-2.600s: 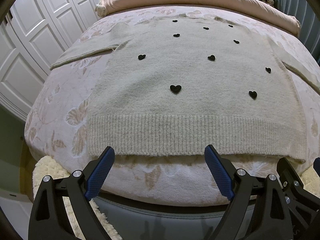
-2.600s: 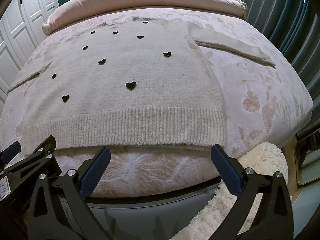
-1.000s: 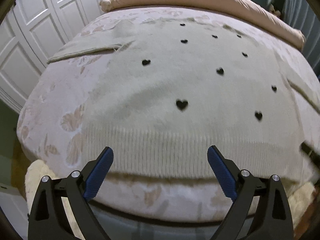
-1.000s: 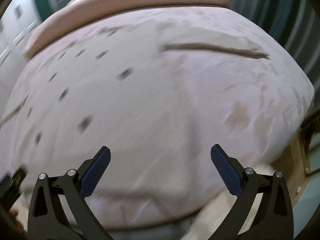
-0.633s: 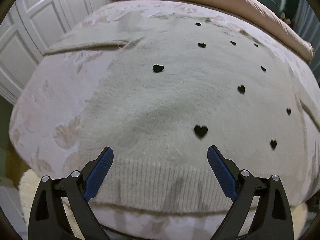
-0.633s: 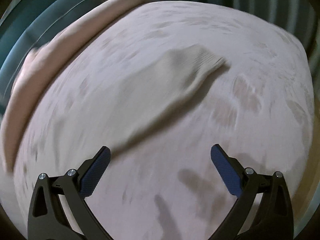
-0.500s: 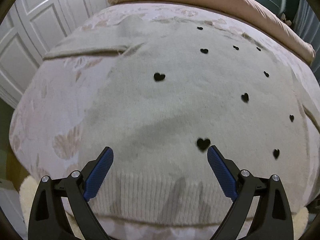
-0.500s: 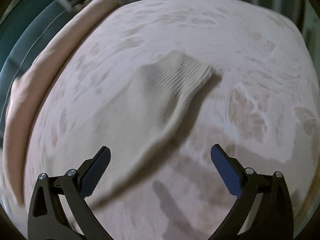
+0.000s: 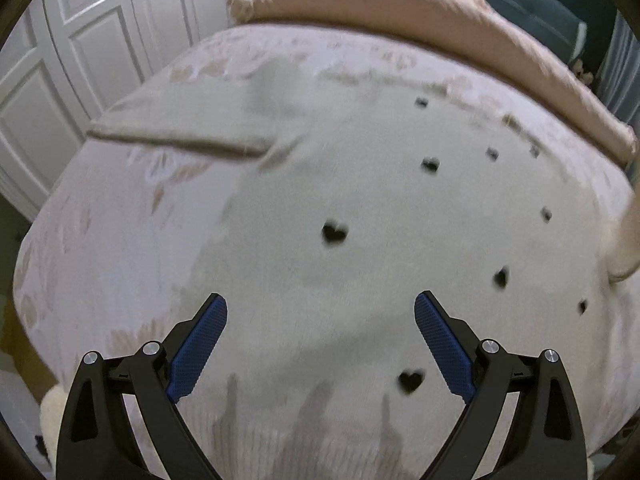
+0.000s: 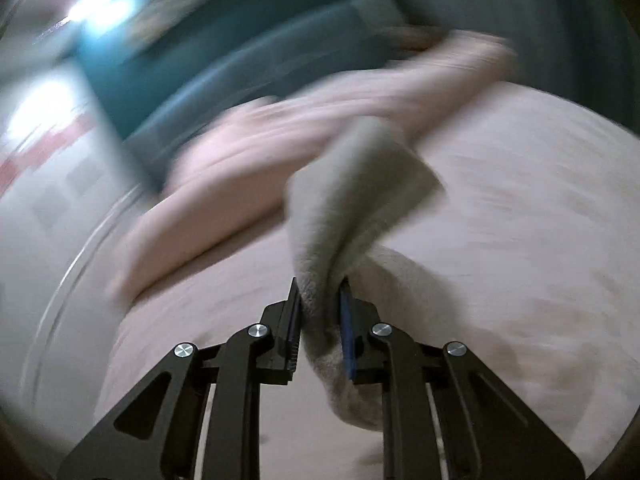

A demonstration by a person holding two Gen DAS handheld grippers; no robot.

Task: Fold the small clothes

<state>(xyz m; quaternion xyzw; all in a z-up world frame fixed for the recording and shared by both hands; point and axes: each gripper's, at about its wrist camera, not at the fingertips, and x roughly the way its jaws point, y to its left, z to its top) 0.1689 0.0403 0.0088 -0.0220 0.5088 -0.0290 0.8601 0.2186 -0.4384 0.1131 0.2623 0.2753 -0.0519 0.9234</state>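
Observation:
A cream knit sweater [image 9: 360, 264] with small black hearts lies flat on the bed. Its left sleeve [image 9: 180, 132] stretches out to the left. My left gripper [image 9: 320, 340] is open and empty, low over the sweater's lower body. My right gripper [image 10: 320, 312] is shut on the right sleeve's cuff [image 10: 352, 192] and holds it raised off the bedspread; the view is blurred. The raised sleeve shows at the right edge of the left wrist view [image 9: 626, 240].
The floral bedspread [image 9: 100, 240] covers the bed, with a pink rolled duvet [image 9: 400, 12] across the far end. White panelled wardrobe doors [image 9: 80, 60] stand to the left. A teal headboard [image 10: 240, 60] is behind. A fluffy cream rug [image 9: 50, 408] lies below the bed's near-left corner.
My right gripper swung to the right sleeve, closed on its cuff and lifted it. My left gripper moved forward over the sweater's hem, staying open.

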